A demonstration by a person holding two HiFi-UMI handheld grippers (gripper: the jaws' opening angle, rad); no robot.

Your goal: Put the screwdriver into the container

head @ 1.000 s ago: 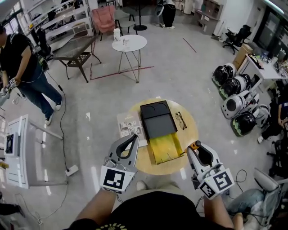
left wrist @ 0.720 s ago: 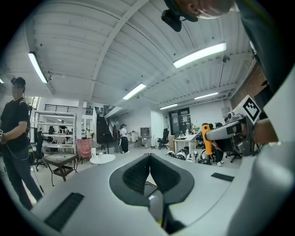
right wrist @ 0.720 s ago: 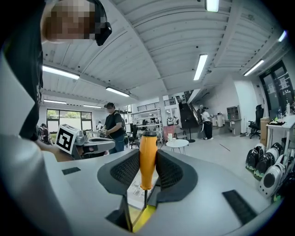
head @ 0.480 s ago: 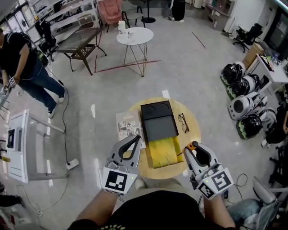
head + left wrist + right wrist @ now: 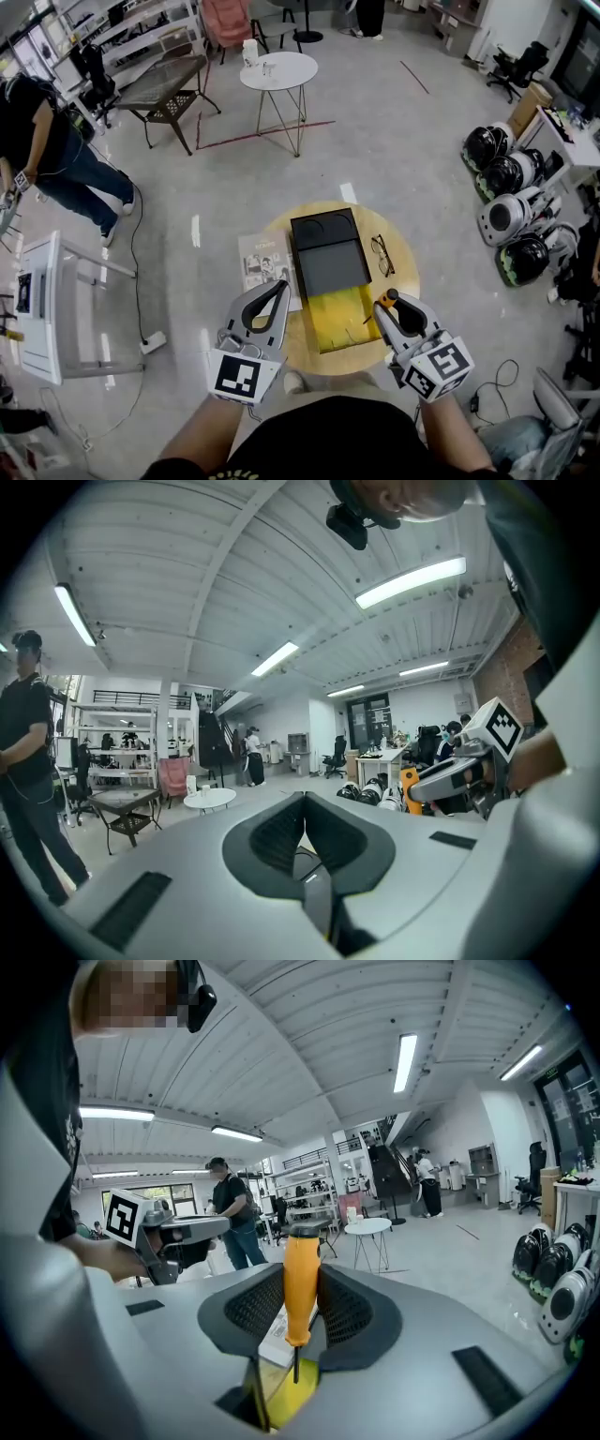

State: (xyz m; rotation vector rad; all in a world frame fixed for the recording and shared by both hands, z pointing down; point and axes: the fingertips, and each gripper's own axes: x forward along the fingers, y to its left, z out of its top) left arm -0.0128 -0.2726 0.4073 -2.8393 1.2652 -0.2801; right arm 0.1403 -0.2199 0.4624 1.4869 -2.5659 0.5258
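On the round wooden table lies a long container, black at its far part and an open yellow box at its near end. My right gripper is shut on the screwdriver at the yellow box's right edge. In the right gripper view the orange handle stands upright between the jaws of the right gripper, with the thin shaft pointing down at the yellow box. My left gripper hangs at the table's near-left edge. Its jaws meet with nothing between them; the left gripper points into the room.
A pair of glasses lies right of the container and a booklet left of it. A white round side table stands further off. A person stands at the far left, and several black-and-white machines sit on the floor at the right.
My right gripper has moved left and down with the screwdriver, up to the yellow box's right edge. The left gripper stays by the table's near-left edge.
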